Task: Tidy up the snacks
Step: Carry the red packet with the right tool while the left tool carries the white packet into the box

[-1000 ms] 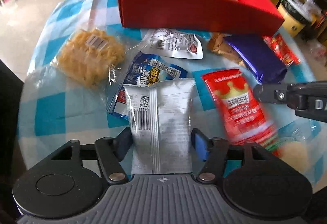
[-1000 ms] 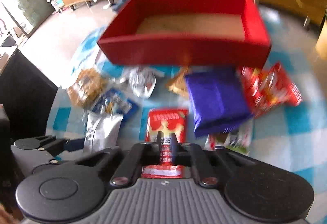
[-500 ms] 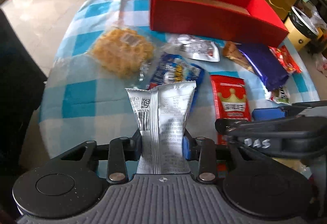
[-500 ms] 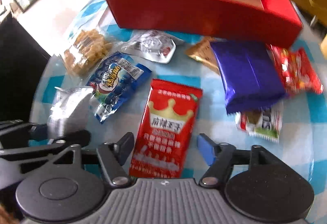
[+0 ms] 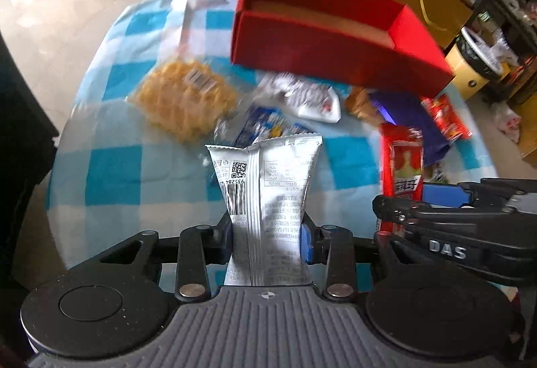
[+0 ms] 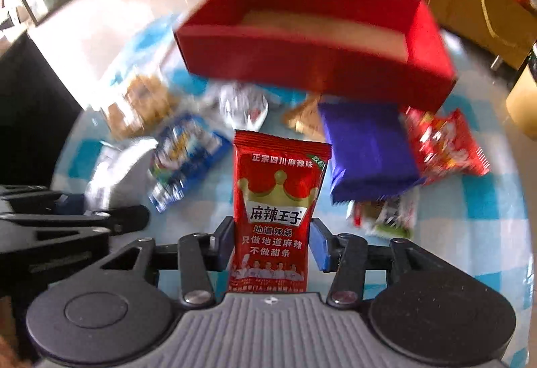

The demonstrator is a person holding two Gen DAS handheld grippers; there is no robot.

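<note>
From the left wrist, the left hand-held gripper [image 5: 268, 242] is clenched on a silver snack packet [image 5: 265, 197], barcode side up, lifted above the blue-checked bench [image 5: 110, 173], with the red box [image 5: 322, 42] beyond a yellow noodle pack [image 5: 184, 96]. From the right wrist, the right hand-held gripper [image 6: 270, 249], its jaws having just been closing, grasps a red crown-printed spicy-strip packet [image 6: 277, 210]. Only this view shows fully the purple packet [image 6: 365, 150] and the red bag [image 6: 443, 143] lying before the box.

The desk [image 5: 110, 166] is viewed steeply from close above its near edge by both wrist cameras; the red box [image 5: 335, 56] and scattered snacks are shared.
</note>
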